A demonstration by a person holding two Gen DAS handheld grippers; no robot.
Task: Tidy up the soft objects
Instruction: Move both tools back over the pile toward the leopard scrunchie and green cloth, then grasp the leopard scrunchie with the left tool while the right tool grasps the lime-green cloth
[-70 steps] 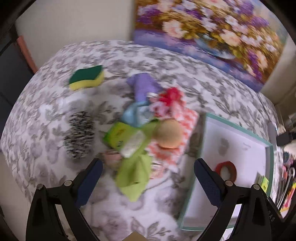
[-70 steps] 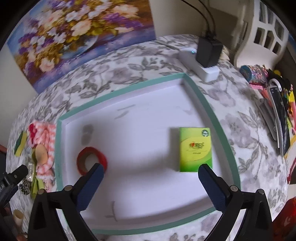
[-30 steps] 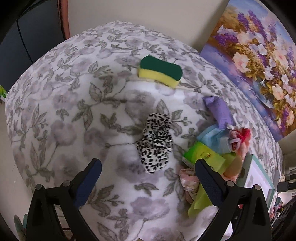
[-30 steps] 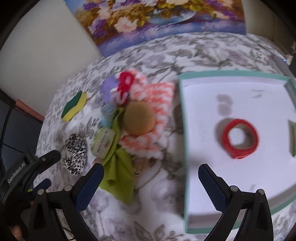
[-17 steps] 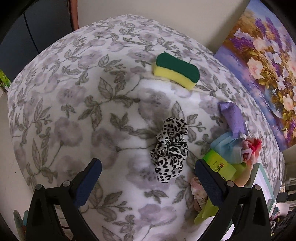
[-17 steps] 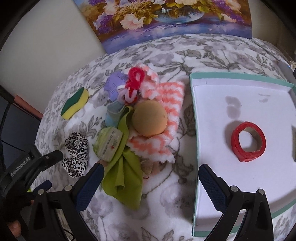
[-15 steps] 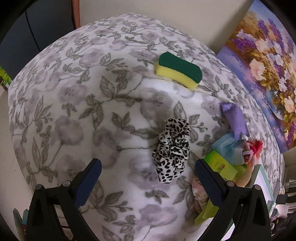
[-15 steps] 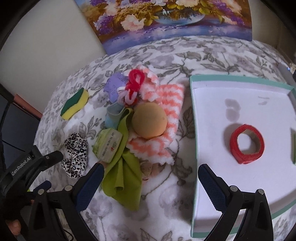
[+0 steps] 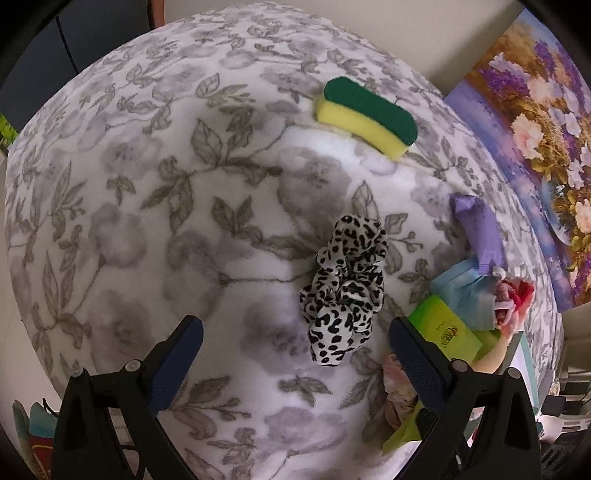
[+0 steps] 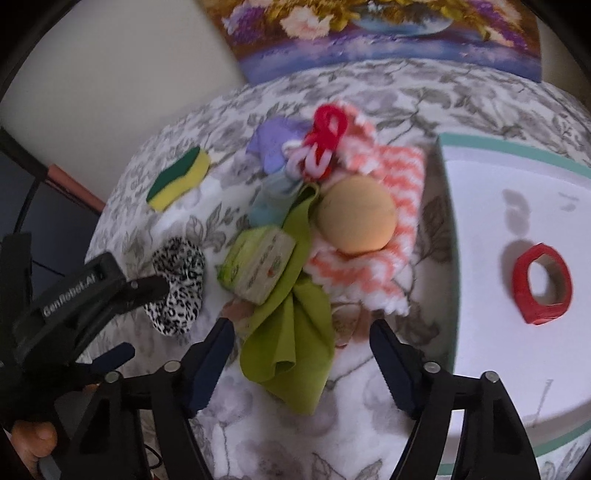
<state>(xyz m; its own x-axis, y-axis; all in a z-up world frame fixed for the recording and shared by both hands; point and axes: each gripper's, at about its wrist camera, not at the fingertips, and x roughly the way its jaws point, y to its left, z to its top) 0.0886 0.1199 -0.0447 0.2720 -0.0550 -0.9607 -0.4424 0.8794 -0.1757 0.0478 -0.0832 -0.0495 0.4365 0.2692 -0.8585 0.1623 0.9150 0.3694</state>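
A leopard-print scrunchie [image 9: 347, 284] lies on the flowered blanket [image 9: 147, 221], just ahead of my left gripper [image 9: 295, 332] and nearer its right finger. That gripper is open with nothing touching it. My right gripper [image 10: 303, 332] hangs over the near end of a green cloth [image 10: 291, 325]. Its jaws are closing with the cloth's fold between them, and the pads do not press on it. Behind the cloth are a tan ball [image 10: 356, 214] on an orange-white towel [image 10: 391, 177], a green tissue pack [image 10: 258, 266] and a red scrunchie [image 10: 327, 129].
A yellow-green sponge [image 9: 365, 114] lies apart at the back. A white tray with a teal rim [image 10: 480, 142] at the right holds a red tape roll [image 10: 541, 284]. A flower painting [image 10: 388, 33] leans on the wall. The blanket drops off at the left.
My left gripper has come down nearer the leopard scrunchie. My right gripper has swung left from the tray to the pile, and its jaws have narrowed over the green cloth.
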